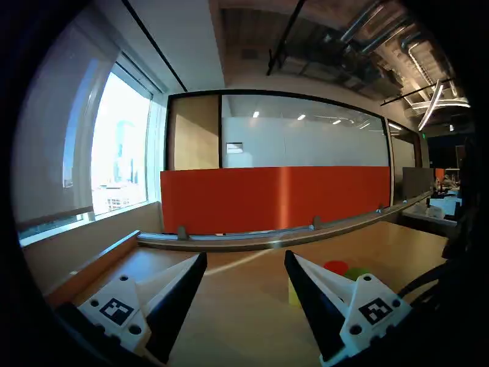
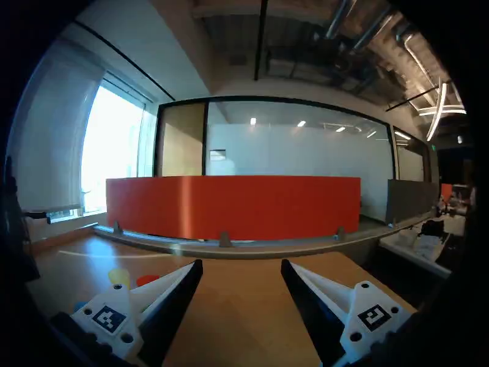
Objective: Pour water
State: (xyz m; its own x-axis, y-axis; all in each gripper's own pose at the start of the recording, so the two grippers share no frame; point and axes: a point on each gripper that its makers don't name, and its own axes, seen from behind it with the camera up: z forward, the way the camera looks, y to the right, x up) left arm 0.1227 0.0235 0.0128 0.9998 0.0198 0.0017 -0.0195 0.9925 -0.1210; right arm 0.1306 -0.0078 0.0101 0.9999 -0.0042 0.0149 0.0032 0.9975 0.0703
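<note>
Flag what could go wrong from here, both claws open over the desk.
1. The coloured items sit off-centre, half hidden behind a finger of the left claw. Closing in blind could knock them over. Whether any holds water cannot be told.
2. In the right gripper view, the yellow item lies far left of the right claw, so a straight advance would likely grip nothing.
3. What look like dark cables at the right might snag.
</note>
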